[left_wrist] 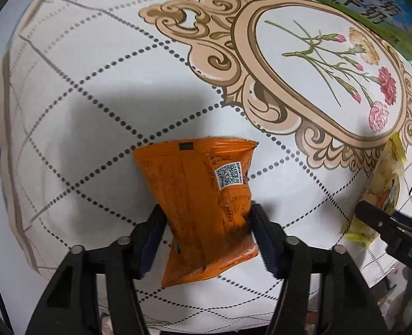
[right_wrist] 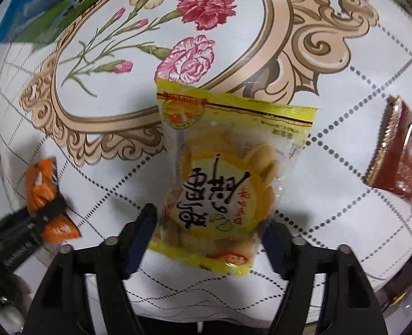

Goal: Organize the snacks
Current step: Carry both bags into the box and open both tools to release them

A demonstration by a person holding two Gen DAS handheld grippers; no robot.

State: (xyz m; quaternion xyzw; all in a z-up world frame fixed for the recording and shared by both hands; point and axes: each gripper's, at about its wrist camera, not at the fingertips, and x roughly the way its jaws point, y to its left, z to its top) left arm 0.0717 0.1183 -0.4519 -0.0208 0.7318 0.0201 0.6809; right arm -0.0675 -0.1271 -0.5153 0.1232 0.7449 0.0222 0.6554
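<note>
Two snack packets held over white floral tablecloth (left_wrist: 94, 89); milk carton (right_wrist: 33, 14) behind.

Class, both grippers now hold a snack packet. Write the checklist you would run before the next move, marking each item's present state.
1. Left gripper grips orange packet on both sides: ok.
2. Right gripper grips yellow packet: ok.
3. Packets apart from each other: ok.
4. Brown packet lies clear of both grippers: ok.
5. Packets lifted off the tablecloth: cannot tell.
6. Where the packets should go: cannot tell.
</note>
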